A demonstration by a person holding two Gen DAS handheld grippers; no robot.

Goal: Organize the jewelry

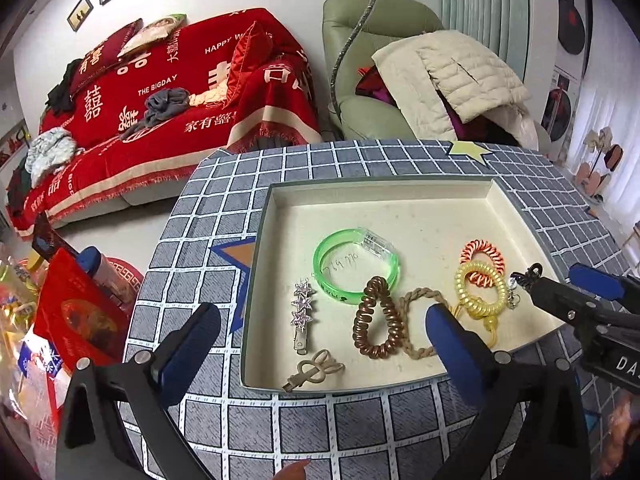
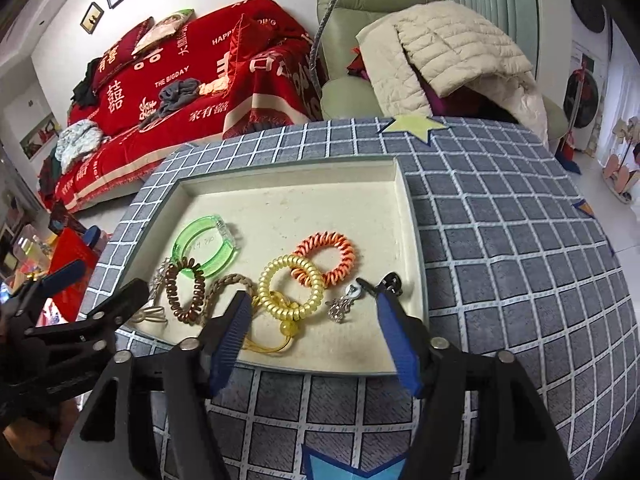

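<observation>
Two grippers hover at the tray's near rim, both with fingers spread and grasping nothing: the left gripper [image 1: 324,332] at seven o'clock, the right gripper [image 2: 316,320] at five o'clock. The shallow cream tray [image 1: 384,204] rests on a grid-patterned tablecloth [image 1: 208,240], with open cloth all around. The jewelry crowds the tray's near half: star hair clip [image 1: 302,312], brown coil tie [image 1: 374,320], yellow coil tie [image 2: 290,286], silver charm [image 2: 342,306]. Farther in, toward twelve o'clock, lie a green bangle [image 1: 356,268] and orange coil tie [image 2: 326,254]; the far half is bare.
</observation>
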